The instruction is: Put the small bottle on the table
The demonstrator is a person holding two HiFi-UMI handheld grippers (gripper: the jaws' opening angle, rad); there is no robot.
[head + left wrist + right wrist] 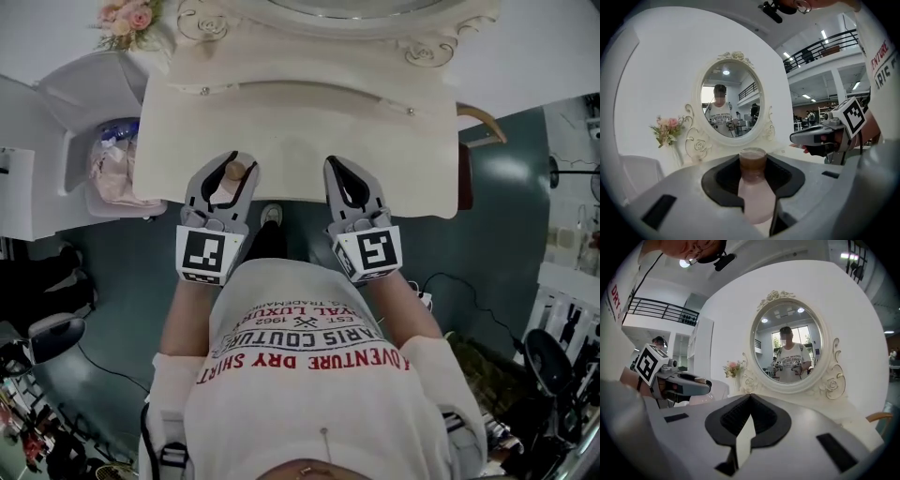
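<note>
A small pale pink bottle [232, 178] with a brown cap stands upright between the jaws of my left gripper [232, 165], which is shut on its body. In the left gripper view the bottle [755, 192] fills the gap of the left gripper [753, 162], its cap poking above the pads. It hangs over the near edge of the cream dressing table [300, 122]. My right gripper [336, 165] hovers alongside, over the same edge. Its jaws meet at the tips with nothing between them, as the right gripper [750, 398] shows in its own view.
An oval mirror [731, 105] in a carved white frame stands at the table's back, with pink flowers [127, 19] at its left. A white bin [112, 169] holding bags sits left of the table. A wooden chair arm [483, 117] is on the right.
</note>
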